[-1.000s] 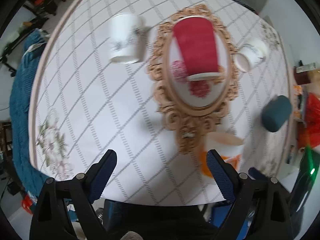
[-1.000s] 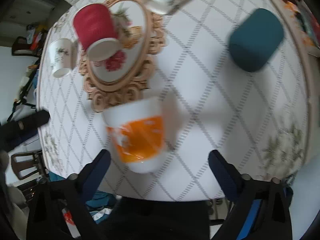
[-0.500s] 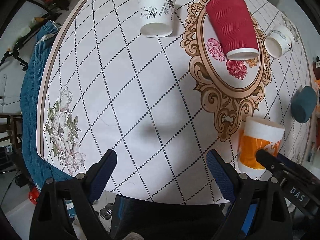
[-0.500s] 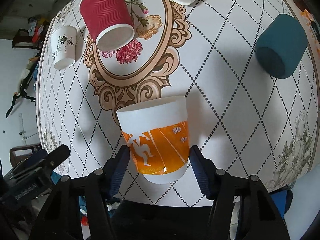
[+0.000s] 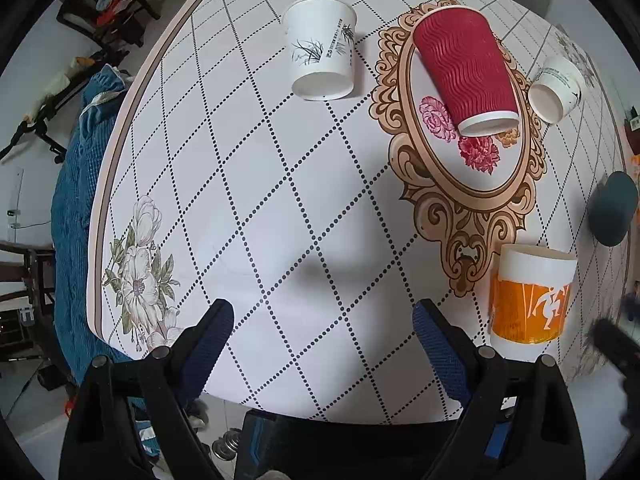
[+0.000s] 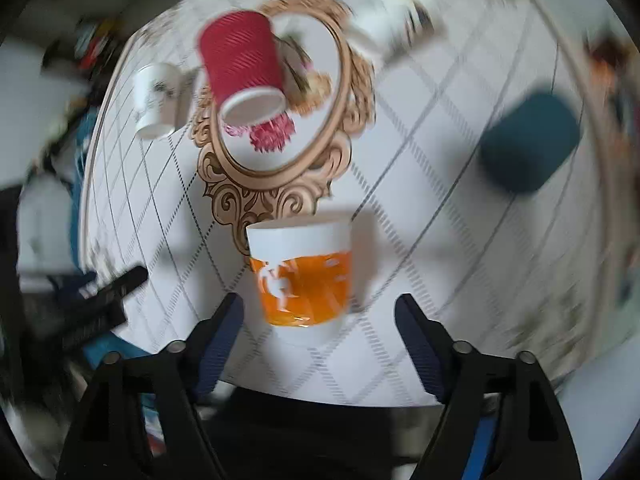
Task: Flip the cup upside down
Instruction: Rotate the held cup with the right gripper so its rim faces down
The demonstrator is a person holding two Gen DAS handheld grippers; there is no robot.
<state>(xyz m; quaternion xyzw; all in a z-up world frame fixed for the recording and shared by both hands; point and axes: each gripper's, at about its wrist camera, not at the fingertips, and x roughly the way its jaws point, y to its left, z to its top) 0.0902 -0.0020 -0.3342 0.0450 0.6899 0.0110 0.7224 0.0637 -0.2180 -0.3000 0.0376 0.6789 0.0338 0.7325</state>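
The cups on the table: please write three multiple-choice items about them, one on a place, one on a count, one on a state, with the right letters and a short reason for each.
1. Where does the red cup stand?
A. on the oval flower medallion
B. beside the printed flower at the table edge
C. between the left gripper's fingers

2. How many cups are on the table?
A. three
B. five
C. seven

3. In what state is the right gripper?
A. shut on the orange cup
B. open, the orange cup free between its fingers
C. shut on nothing

Answers: 1 A, the red cup sits inside the oval medallion. 2 B, there are the red cup, the orange cup, the teal cup and two white cups. 3 B, gaps show on both sides of the orange cup, which stands on the table.
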